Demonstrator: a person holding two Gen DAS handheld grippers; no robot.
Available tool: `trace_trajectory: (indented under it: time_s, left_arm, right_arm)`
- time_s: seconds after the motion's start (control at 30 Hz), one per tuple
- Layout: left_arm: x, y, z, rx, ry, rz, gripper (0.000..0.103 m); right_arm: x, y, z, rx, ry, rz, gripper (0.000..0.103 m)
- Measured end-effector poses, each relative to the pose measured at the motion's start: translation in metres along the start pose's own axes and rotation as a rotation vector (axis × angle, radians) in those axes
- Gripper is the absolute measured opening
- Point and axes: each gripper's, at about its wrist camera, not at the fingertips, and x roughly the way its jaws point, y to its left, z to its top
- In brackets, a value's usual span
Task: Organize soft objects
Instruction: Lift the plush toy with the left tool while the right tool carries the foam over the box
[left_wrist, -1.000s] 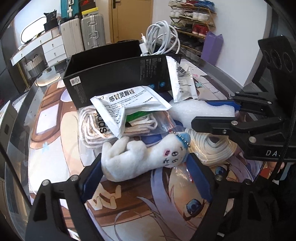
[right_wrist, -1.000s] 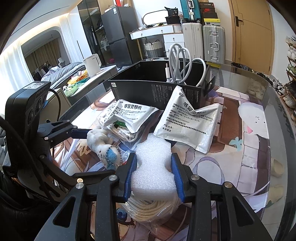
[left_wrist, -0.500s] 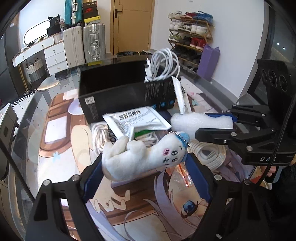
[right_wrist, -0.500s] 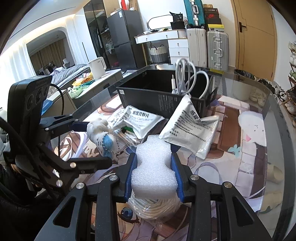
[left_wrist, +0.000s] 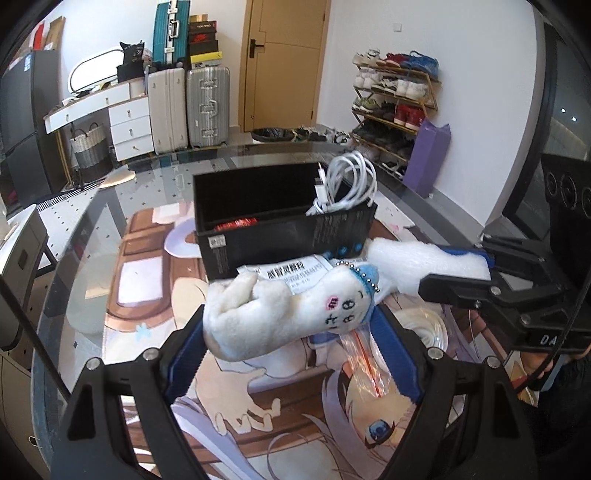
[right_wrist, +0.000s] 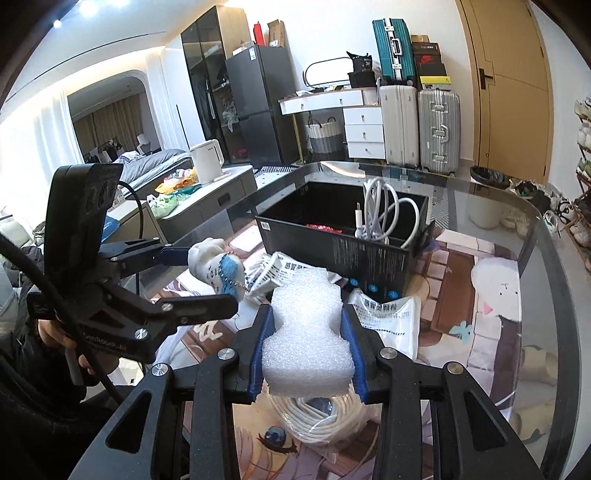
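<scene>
Here we are carrying both picks: left tongs (left_wrist: 291, 328) clamping the plush toy (left_wrist: 284, 310), right tongs (right_wrist: 308, 347) squeezing the foam block (right_wrist: 306, 332); next, releasing them over the black box (right_wrist: 343, 240).

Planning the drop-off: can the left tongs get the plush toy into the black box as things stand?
Probably yes. The left tongs hold the plush toy above the table, and the black box is open-topped just ahead; only the white cable fills its right end.
</scene>
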Motion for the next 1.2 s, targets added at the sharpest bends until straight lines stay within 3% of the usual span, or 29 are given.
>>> trace_trajectory:
  time_s: [0.63, 1.2]
  left_arm:
    - [0.009, 0.006, 0.047, -0.037, -0.093, 0.071, 0.085]
    - [0.034, 0.033, 0.074, -0.142, -0.115, 0.121, 0.085]
  right_arm:
    - [-0.02, 0.001, 0.055, -0.007, -0.13, -0.057, 0.037]
    - [-0.01, -0.02, 0.09, 0.025, -0.139, -0.092, 0.037]
